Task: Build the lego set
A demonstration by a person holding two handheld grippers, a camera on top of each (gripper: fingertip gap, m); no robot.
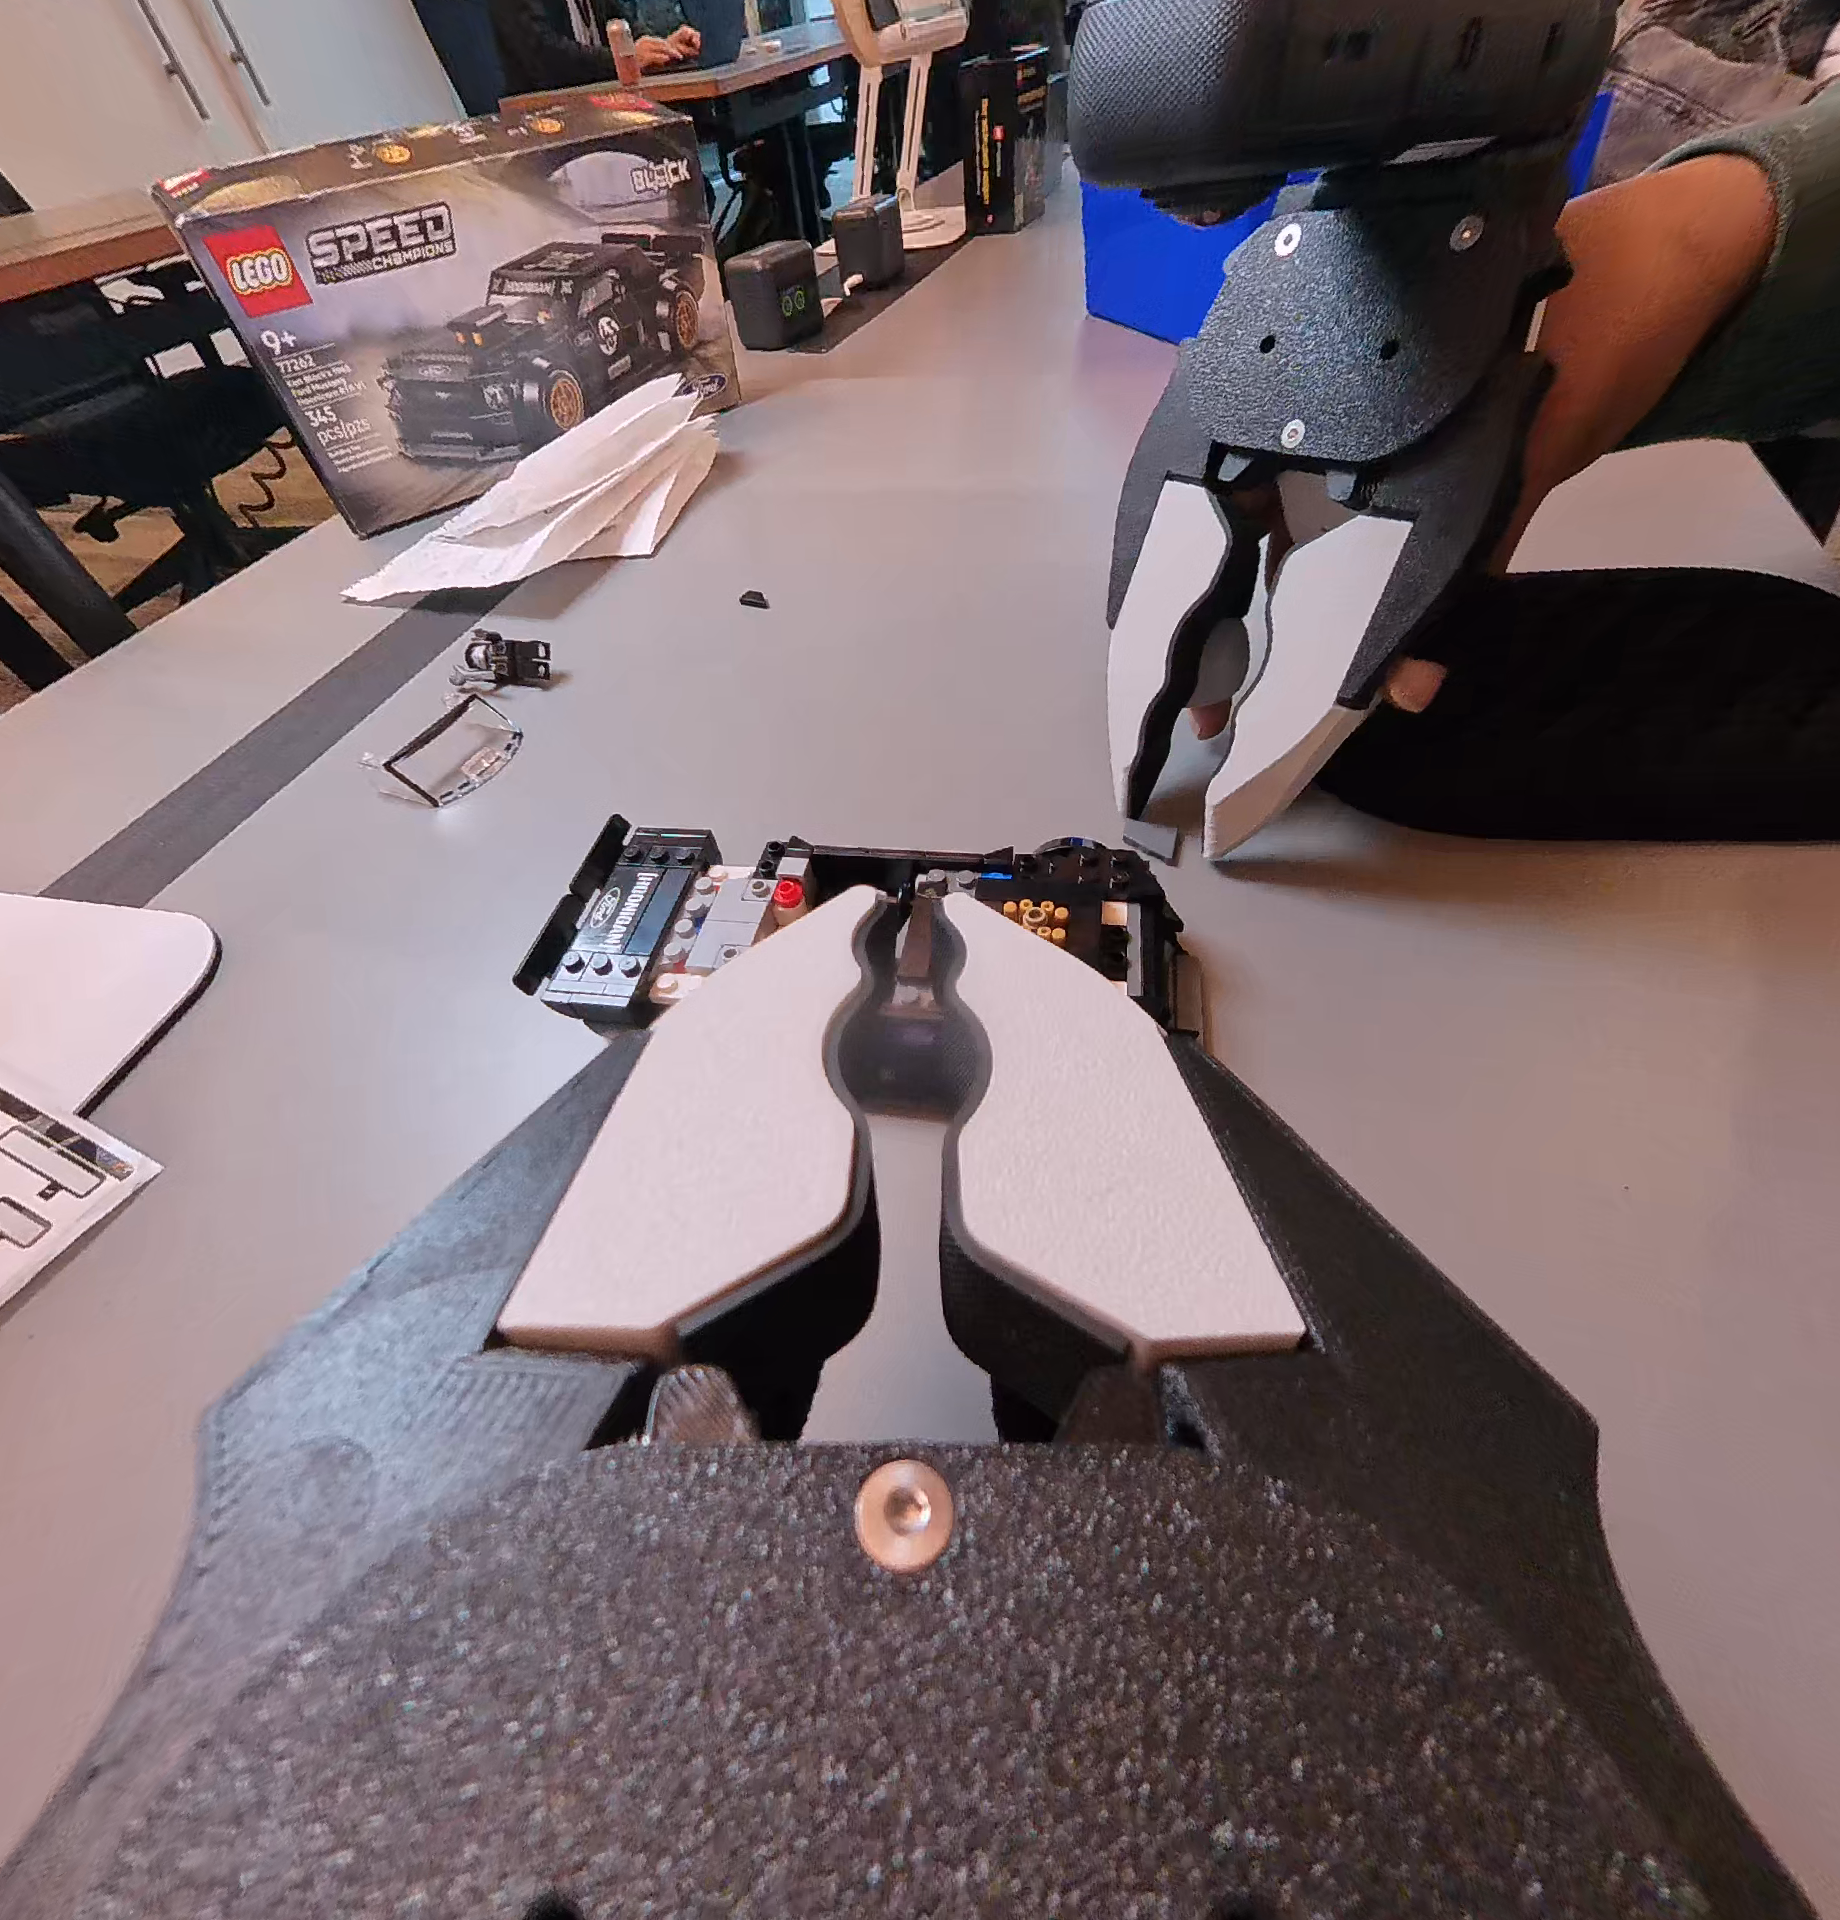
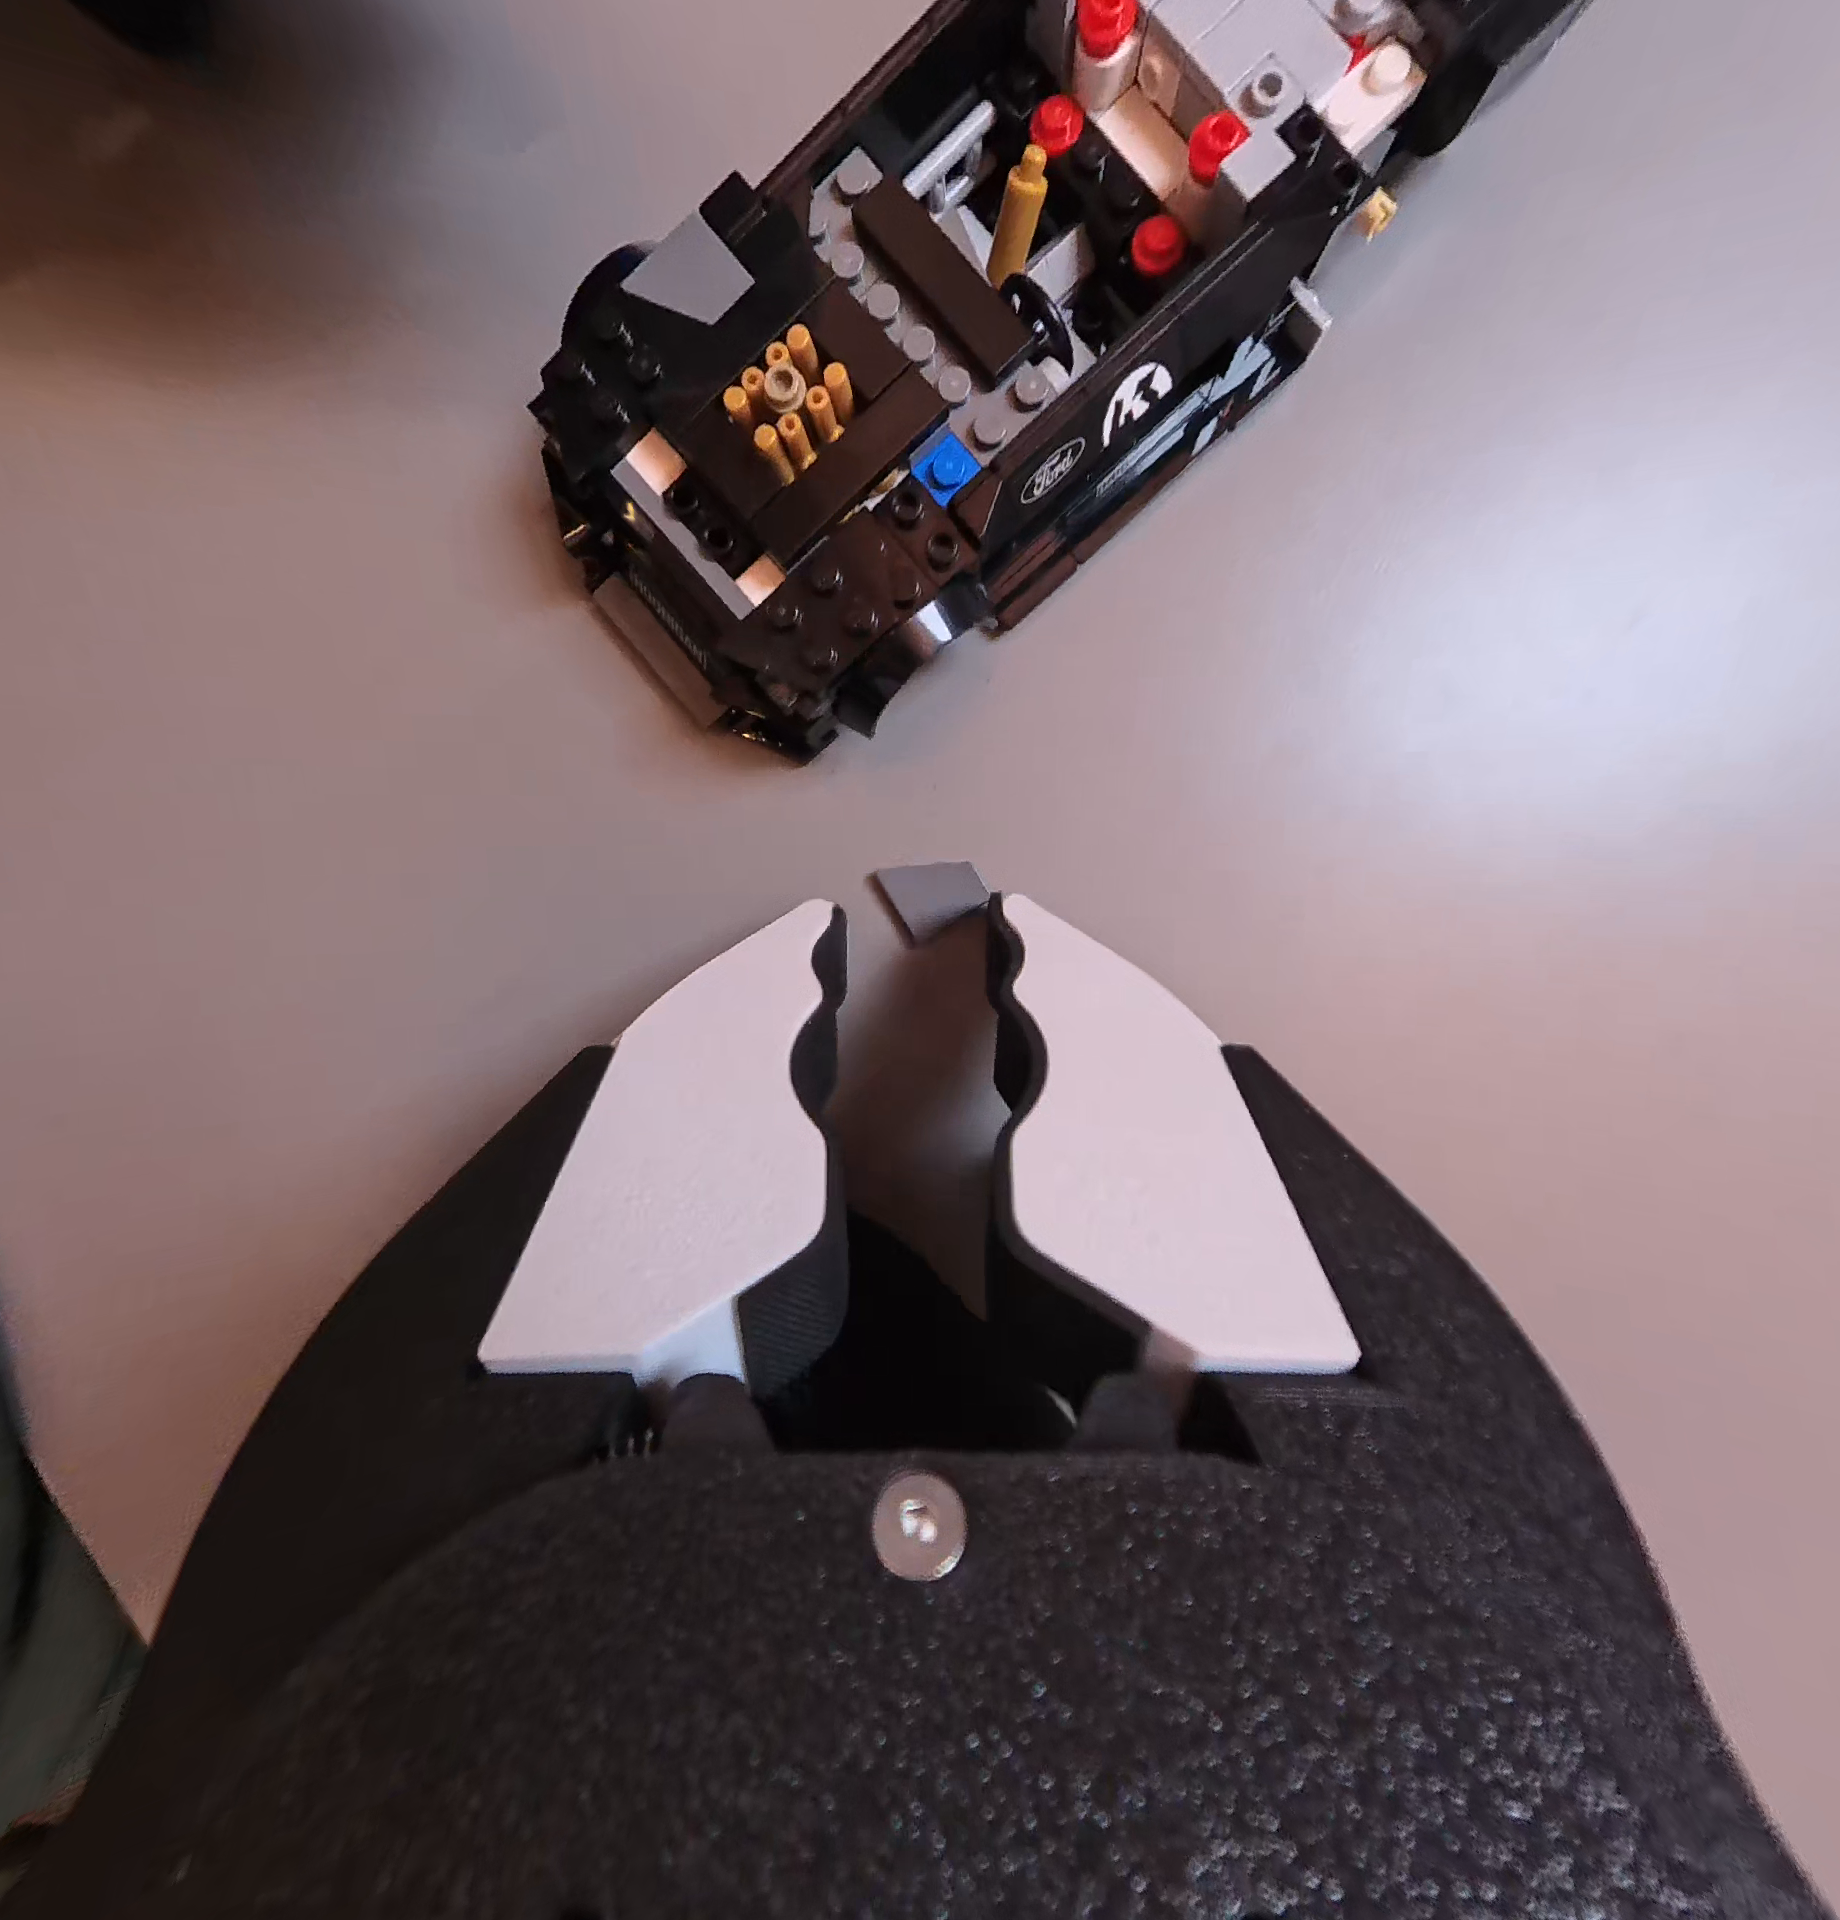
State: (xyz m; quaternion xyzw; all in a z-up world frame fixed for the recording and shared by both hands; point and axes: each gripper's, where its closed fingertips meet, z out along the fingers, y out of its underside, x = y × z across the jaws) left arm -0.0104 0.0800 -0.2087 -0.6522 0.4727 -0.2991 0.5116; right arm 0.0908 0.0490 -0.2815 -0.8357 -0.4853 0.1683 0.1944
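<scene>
A part-built black Lego car [image 1: 635, 925] stands on the grey table [image 1: 999, 582]; its open top shows gold engine pipes and red studs in the right wrist view [image 2: 895, 416]. My left gripper [image 1: 913, 899] hovers on the near side of the car. Its jaws are almost closed, with a thin dark piece [image 1: 916, 940] between the tips. My right gripper [image 2: 916, 909] is open with its tips down at the table, just off the car's front end. A small flat grey tile [image 2: 931, 896] lies on the table between and just ahead of its tips. The tile [image 1: 1152, 840] and the right gripper [image 1: 1176, 831] also show in the left wrist view.
The Lego box [image 1: 459, 312] and white paper bags [image 1: 573, 499] stand at the back left. A clear windscreen piece [image 1: 448, 758], a small black assembly [image 1: 511, 660] and a tiny black piece [image 1: 753, 598] lie left of the car. A sticker sheet [image 1: 22, 1174] lies at the left edge. Some 12 centimeters of space lies between my two pairs of fingers. My right tips are roughly 25 centimeters from the small black assembly [image 1: 511, 660].
</scene>
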